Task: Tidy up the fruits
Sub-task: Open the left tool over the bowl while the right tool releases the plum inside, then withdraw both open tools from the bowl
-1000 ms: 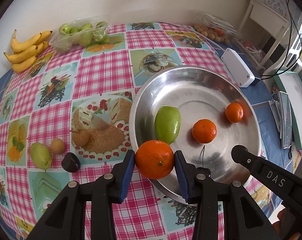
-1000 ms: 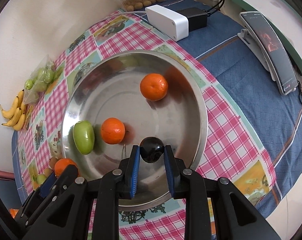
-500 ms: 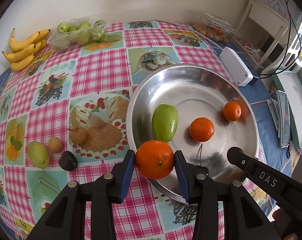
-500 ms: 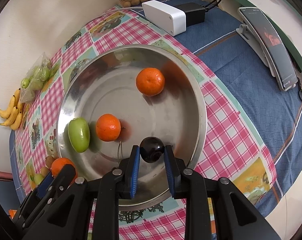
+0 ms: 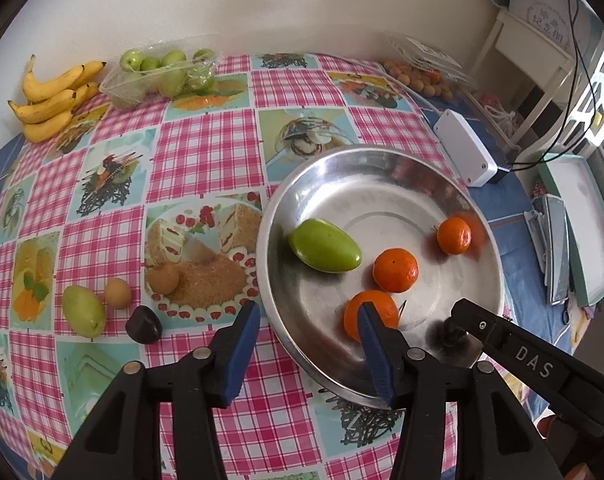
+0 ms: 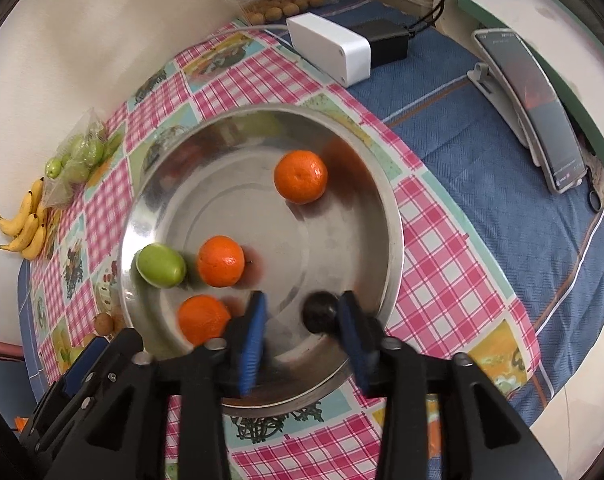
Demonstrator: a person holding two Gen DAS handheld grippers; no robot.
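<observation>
Both grippers are gaping wide over the bowl (image 5: 381,162): the left gripper (image 5: 307,344) beside a freed orange (image 5: 365,312), the right gripper (image 6: 302,326) beside a dark plum (image 6: 319,312). Both fruits are lying at the bowl's near edge, apparently just deposited, joining two oranges and a mango (image 5: 323,245).

The right hand-held gripper (image 6: 302,316) stands open over the steel bowl (image 6: 385,184), a dark fruit (image 6: 319,312) against its right finger.
</observation>
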